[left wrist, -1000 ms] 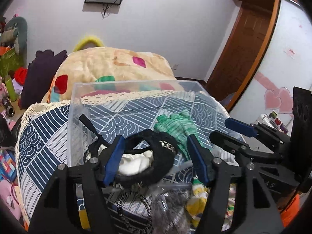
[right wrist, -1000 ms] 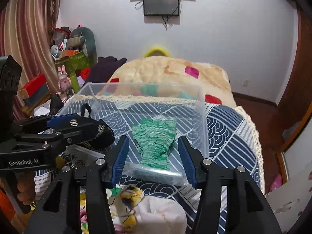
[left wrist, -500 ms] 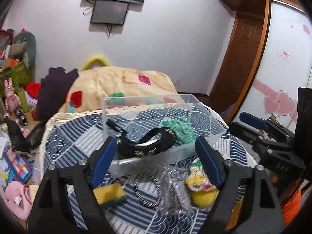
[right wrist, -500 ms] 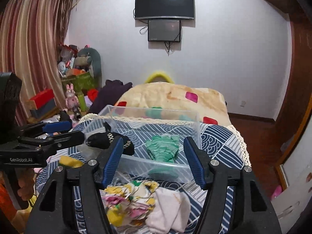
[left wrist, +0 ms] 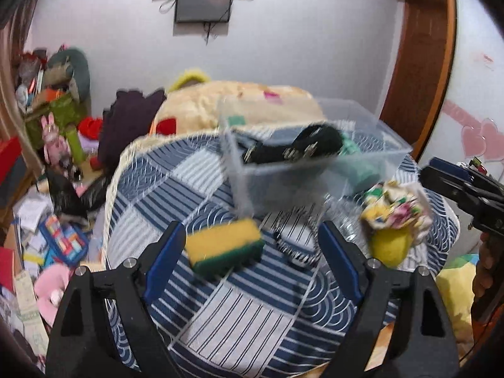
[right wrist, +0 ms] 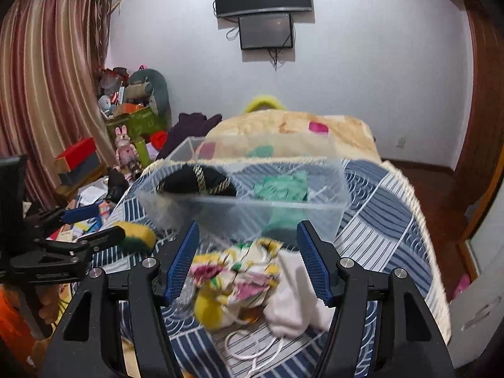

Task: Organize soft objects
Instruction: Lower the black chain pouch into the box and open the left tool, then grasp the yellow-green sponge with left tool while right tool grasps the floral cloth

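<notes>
A clear plastic box (left wrist: 371, 154) (right wrist: 334, 186) stands on the blue patterned table cover and holds a black trimmed piece (left wrist: 293, 148) (right wrist: 198, 181) and a green knit (right wrist: 280, 186). My left gripper (left wrist: 252, 261) is open above the cover. A yellow-and-green sponge (left wrist: 225, 245) (right wrist: 135, 236) lies between its fingers, untouched by the pads. My right gripper (right wrist: 249, 261) is open over a floral cloth bundle (right wrist: 239, 274) (left wrist: 393, 211) and a pale sock (right wrist: 293, 299), without gripping either. Each gripper also shows in the other's view: left gripper (right wrist: 107, 223), right gripper (left wrist: 430, 173).
A striped band (left wrist: 296, 249) lies on the cover in front of the box. A white cord (right wrist: 252, 346) trails near the front edge. Behind the table sit a cream patterned blanket (right wrist: 283, 129) and, to the left, floor clutter (left wrist: 56, 239) with toys and boxes.
Both grippers have drawn back from the box toward the table's near side. The left one widened and left the black piece lying in the box. The sponge and floral bundle came into view.
</notes>
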The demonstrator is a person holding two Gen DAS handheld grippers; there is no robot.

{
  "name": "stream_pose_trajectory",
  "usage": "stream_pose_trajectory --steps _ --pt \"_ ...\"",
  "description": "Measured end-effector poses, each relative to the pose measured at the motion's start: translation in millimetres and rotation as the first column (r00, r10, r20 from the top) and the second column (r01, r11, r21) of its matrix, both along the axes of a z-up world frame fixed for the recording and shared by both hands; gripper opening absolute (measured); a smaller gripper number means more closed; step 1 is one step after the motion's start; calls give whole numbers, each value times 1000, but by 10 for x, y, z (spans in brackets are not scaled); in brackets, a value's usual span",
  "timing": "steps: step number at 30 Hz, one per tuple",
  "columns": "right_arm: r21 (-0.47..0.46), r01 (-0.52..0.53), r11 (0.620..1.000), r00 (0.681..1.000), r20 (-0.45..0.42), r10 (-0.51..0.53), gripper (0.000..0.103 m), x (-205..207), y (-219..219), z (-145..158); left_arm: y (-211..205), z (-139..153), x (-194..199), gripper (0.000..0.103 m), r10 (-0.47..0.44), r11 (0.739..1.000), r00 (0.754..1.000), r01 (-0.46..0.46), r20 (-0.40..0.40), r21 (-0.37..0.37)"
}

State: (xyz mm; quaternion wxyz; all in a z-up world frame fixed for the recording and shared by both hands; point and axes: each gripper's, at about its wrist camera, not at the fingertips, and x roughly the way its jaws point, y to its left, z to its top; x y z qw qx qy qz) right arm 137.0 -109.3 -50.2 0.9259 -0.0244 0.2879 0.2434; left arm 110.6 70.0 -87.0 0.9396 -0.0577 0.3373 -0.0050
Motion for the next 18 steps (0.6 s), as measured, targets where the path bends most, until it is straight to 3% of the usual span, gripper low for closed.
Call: stream_pose_trajectory --steps 9,13,18 --pt "-9 -24 1000 998 -63 24 61 -25 106 -217 319 -400 272 86 102 988 987 -116 -128 -102" --pt "-27 -29 999 997 -73 27 61 -15 148 -270 365 -515 340 86 86 979 984 -113 -156 -171" --pt "-32 -27 999 996 -90 24 53 0 130 -349 305 -557 344 86 71 982 986 -96 -153 -165"
